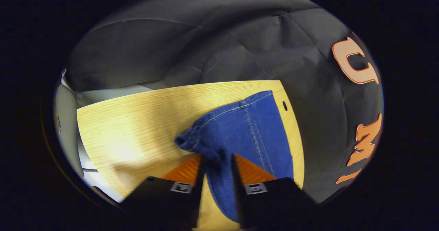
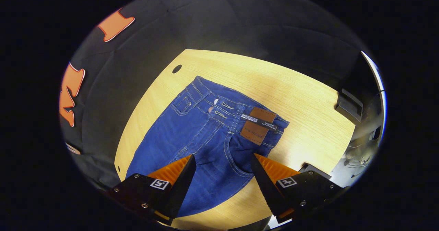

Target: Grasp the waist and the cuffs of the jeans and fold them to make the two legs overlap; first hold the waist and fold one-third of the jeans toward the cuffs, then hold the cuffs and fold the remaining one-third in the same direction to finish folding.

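The left gripper (image 1: pixel 217 159) has its jaws pinching the cuff end of the jeans (image 1: pixel 240 131) above the wooden surface (image 1: pixel 137 121). The right gripper (image 2: pixel 223 164) hovers over the waist (image 2: pixel 236 114), jaws spread.

Ahead of your left gripper (image 1: pixel 217 159), whose fingers pinch the blue denim jeans (image 1: pixel 247 131), the pale wooden tabletop (image 1: pixel 137 121) lies bare off to its left side. Your right gripper (image 2: pixel 223 162) hangs spread over the jeans' seat, bare wood beyond its right finger. A black block (image 2: pixel 348 104) sits at the far right table edge.
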